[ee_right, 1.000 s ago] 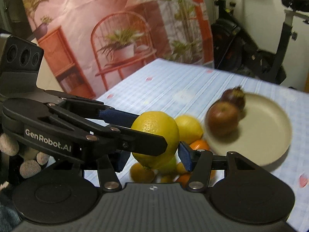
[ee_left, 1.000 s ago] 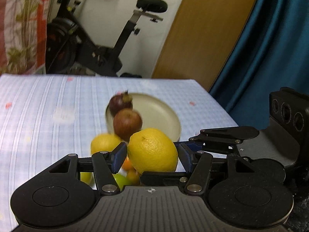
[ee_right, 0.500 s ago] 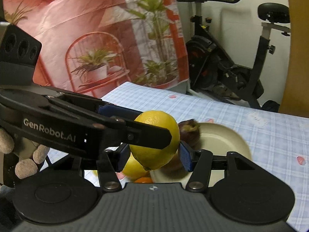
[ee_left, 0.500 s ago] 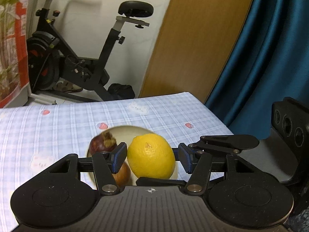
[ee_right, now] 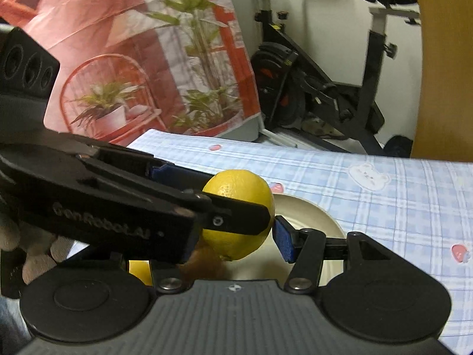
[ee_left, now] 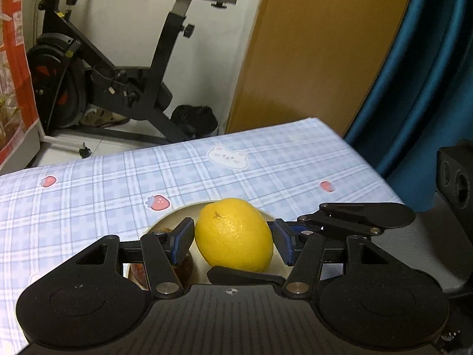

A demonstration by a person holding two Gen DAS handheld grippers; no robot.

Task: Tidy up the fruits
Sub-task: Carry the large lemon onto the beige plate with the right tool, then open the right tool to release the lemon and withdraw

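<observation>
Yellow and dimpled, the lemon [ee_left: 234, 234] sits low in the middle of the left wrist view, caught between both tools at once. The left gripper [ee_left: 233, 238] has a blue pad against each flank of the fruit, and in the right wrist view the right gripper [ee_right: 236, 230] brackets the same lemon, with one pad at its right side and the other hidden behind the left tool's arm, so both appear to be pinching the lemon together. It hangs over the cream plate [ee_right: 313, 216], whose rim curves behind it on the blue checked tablecloth [ee_left: 88, 195]; dark reddish fruit [ee_left: 139, 269] shows on the plate at lower left, and another yellow fruit [ee_right: 139, 269] peeks out low in the right wrist view.

To finish well, the lemon probably wants lowering onto bare plate beside the dark fruit, with both grips loosened only once it rests, since a round fruit rolls easily.

White lettering on the left tool's arm reads "GenRobot.AI" [ee_right: 102, 222].
</observation>
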